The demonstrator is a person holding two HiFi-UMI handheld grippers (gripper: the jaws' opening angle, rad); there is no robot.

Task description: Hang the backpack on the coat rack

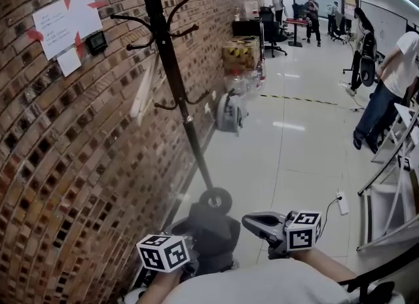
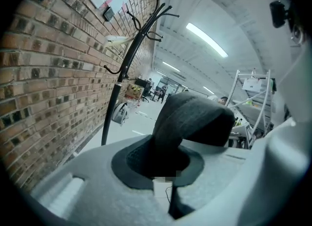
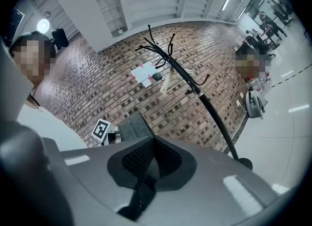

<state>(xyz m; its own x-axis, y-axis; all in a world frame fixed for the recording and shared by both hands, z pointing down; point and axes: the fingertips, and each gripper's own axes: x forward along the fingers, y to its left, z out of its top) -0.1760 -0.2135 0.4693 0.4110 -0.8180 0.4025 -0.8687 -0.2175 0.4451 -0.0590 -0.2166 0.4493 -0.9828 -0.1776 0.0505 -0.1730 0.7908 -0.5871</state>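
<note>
Beside the brick wall [image 1: 65, 165] | left gripper [image 2: 163, 169] closed on backpack [image 1: 213, 230] strap [image 2: 192, 115] | right gripper [image 3: 148, 166] likewise closed on backpack | coat rack [image 1: 171, 67] hooks unreached | hanging not yet done

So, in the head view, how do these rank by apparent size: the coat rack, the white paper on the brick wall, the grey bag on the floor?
1. coat rack
2. white paper
3. grey bag, which stands much farther from the camera, so its small look proves little.
</note>
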